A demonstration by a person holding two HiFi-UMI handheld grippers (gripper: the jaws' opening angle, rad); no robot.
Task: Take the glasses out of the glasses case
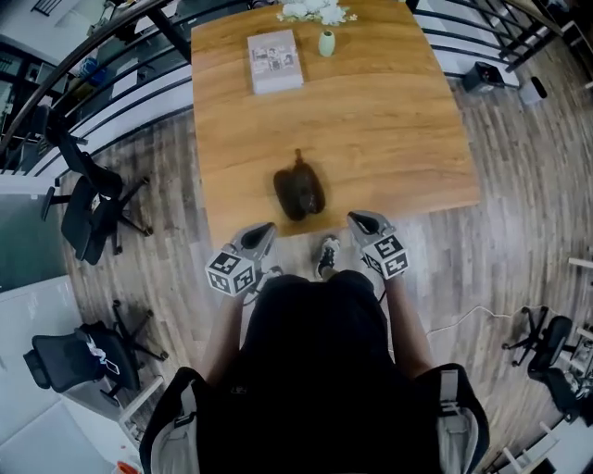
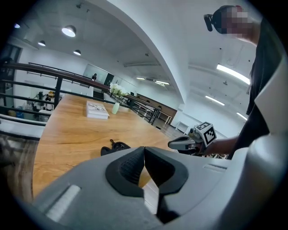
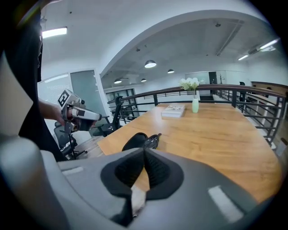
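Right now I am holding both grippers low in front of me, just short of the table's near edge. My left gripper [image 2: 144, 153] is sitting clenched, its jaws pressing tip to tip with nothing between them. My right gripper [image 3: 145, 155] is doing the same, with the pads meeting and nothing caught between.

Just ahead of the two, and between them, the dark glasses case [image 1: 298, 192] is lying on the wooden table [image 1: 398, 139] — close to the near edge, touching neither gripper. A small tab is sticking out of its far end, and I cannot tell whether the case is open or closed.

Well beyond the case, ahead of my left gripper, a book [image 1: 274, 61] is lying flat. A pale green vase [image 1: 326, 43] is standing just to its right — white flowers [image 1: 315, 11] are showing farther off, at the far edge.
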